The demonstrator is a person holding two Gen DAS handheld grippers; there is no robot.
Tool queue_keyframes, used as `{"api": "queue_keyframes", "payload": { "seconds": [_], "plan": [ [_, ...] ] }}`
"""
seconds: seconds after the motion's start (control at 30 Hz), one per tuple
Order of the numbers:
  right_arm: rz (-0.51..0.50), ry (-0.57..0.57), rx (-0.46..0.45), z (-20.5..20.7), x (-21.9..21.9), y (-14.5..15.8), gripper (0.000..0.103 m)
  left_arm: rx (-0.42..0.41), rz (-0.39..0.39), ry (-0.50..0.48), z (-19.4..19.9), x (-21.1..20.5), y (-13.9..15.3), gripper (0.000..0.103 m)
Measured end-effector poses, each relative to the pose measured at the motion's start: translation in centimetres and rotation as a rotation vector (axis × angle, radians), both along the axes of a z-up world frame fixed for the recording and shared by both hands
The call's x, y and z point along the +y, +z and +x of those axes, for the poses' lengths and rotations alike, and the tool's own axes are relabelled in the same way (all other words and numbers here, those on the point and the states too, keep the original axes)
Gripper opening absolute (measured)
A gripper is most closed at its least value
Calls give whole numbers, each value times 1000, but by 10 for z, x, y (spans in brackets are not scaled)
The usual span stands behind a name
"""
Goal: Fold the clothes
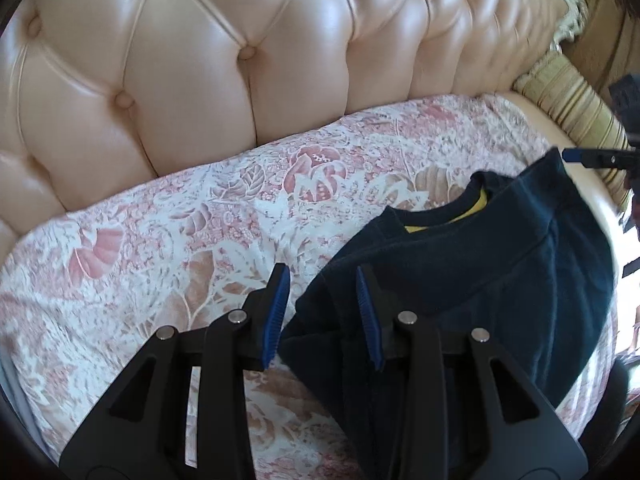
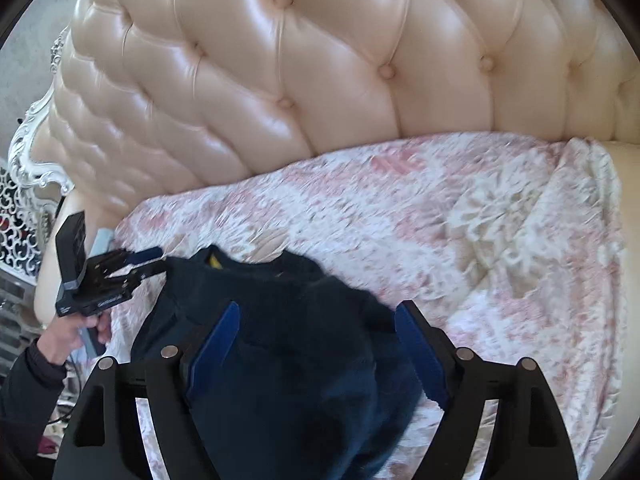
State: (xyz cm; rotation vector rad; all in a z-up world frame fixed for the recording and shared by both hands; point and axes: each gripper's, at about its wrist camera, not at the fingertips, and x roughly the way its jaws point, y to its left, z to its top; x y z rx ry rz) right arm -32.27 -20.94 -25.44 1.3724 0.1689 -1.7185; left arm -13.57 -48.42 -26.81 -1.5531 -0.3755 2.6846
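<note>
A dark navy sweatshirt [image 1: 480, 272] with a yellow label inside its collar [image 1: 468, 212] lies on the floral bedspread [image 1: 180, 232]. My left gripper [image 1: 323, 270] hovers over its left edge. The blue pads stand apart, with a corner of the cloth below the gap and nothing pinched. One blue-tipped finger [image 1: 570, 155] of my right gripper pokes in at the sweatshirt's far right corner. In the right wrist view my right gripper [image 2: 319, 306] is wide open above the sweatshirt [image 2: 288, 360], pads clear of it. My left gripper [image 2: 158, 260] sits at the cloth's left corner, held by a hand [image 2: 68, 336].
A peach tufted headboard [image 1: 240, 60] rises right behind the bedspread. A striped pillow [image 1: 572, 112] lies at the right end of the bed. An ornate white bed frame [image 2: 32, 140] and the bed's left edge lie beyond the left gripper. The bedspread [image 2: 480, 220] is rumpled at the right.
</note>
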Motion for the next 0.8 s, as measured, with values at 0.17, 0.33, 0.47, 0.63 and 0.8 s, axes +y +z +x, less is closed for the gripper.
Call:
{"api": "queue_keyframes", "payload": {
  "seconds": [0.17,0.33,0.47,0.63,0.8],
  "plan": [
    [-105,-77,-40,-9,19,7,81,52,370,146,15,-35,-13,38],
    [-179,-123,-180,-8,34,-16,81,59,574,211,25,-48,-37,38],
    [-211,-144,-232,-5,37,-30,81,52,577,174,18,-38,-39,38],
    [-220,-138,-247,-4,32,-36,81,17,526,144,12,-25,-44,38],
    [-151,-104,-201,2,21,-42,18,17,478,147,11,-24,-41,8]
  ]
}}
